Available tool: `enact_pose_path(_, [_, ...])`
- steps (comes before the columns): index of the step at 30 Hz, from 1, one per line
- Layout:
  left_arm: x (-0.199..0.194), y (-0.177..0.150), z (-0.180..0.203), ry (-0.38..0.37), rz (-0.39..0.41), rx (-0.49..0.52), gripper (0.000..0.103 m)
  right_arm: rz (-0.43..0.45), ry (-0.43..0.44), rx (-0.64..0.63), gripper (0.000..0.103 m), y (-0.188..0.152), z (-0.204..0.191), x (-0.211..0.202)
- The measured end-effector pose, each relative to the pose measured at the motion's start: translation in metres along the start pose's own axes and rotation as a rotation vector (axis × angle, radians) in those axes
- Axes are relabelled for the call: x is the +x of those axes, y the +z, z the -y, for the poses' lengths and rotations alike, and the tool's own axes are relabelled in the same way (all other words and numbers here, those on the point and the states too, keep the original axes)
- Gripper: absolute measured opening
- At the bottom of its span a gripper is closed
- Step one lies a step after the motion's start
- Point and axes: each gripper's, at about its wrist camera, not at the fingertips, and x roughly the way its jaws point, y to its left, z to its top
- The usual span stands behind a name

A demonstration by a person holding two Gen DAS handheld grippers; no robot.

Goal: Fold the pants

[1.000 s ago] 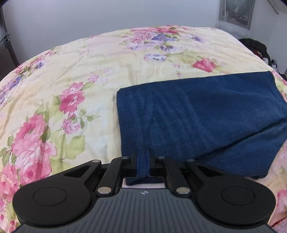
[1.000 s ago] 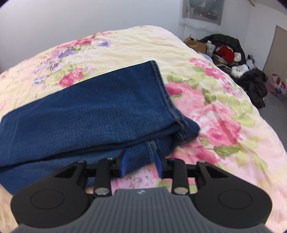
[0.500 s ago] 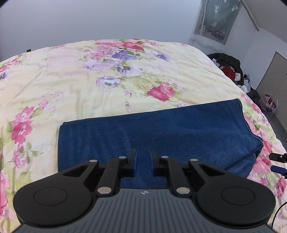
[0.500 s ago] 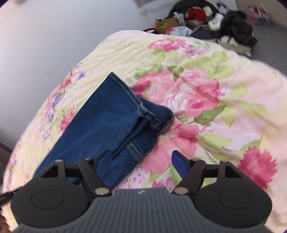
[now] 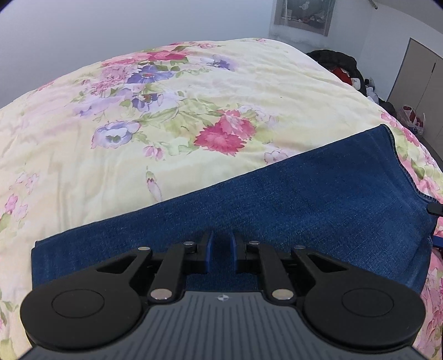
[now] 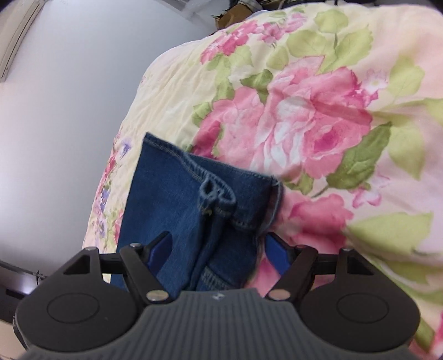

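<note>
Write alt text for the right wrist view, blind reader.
The right gripper, jaws wide open, straddles the hem end of folded blue jeans without pressing on them. The jeans lie on a pale yellow bedspread printed with big pink roses; a plain white wall is at left.

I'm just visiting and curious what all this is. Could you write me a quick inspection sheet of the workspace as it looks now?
Surface: a bed with a floral quilt, yellow with pink and purple flowers.
Job's things: blue jeans folded into a long band across the quilt; hem end and seams show in the right wrist view.
Clutter: a pile of dark clothes on the floor beyond the bed.
Grippers: left gripper over the jeans, jaws narrowly apart, pads not pressing; right gripper open wide, astride the jeans' end.
Cables: nothing seen.
Surroundings: plain wall, a framed picture, a door.
</note>
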Motion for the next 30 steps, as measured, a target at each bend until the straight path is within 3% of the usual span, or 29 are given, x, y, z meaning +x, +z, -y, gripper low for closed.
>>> enact_pose_path(4, [0.013, 0.011, 0.007, -0.015, 0.026, 0.070, 0.016, 0.023, 0.040, 0.059, 0.057, 0.011, 0.013, 0.013])
enact_pose_path(5, [0.019, 0.015, 0.010, -0.010, 0.025, 0.086, 0.016, 0.023, 0.037, 0.061, 0.047, 0.013, 0.015, 0.014])
enact_pose_path(9, [0.041, 0.025, 0.021, 0.009, 0.029, 0.150, 0.016, 0.024, 0.060, 0.012, 0.030, 0.015, 0.011, 0.008])
enact_pose_path(15, [0.069, 0.033, 0.042, 0.070, 0.039, 0.255, 0.014, 0.058, 0.081, -0.130, 0.025, 0.017, -0.019, -0.007])
enact_pose_path(18, [0.065, 0.032, 0.048, 0.105, 0.051, 0.293, 0.014, 0.059, 0.075, -0.157, 0.024, 0.019, -0.028, -0.007])
enact_pose_path(23, [0.022, 0.017, 0.053, 0.053, 0.045, 0.249, 0.016, 0.046, 0.068, -0.173, 0.024, 0.019, -0.029, -0.012])
enact_pose_path(28, [-0.002, -0.018, 0.076, -0.052, 0.010, 0.249, 0.015, 0.071, 0.081, -0.230, 0.023, 0.015, -0.043, -0.019])
enact_pose_path(30, [-0.003, -0.029, 0.086, -0.049, -0.020, 0.224, 0.007, 0.082, 0.084, -0.254, 0.023, 0.014, -0.052, -0.023])
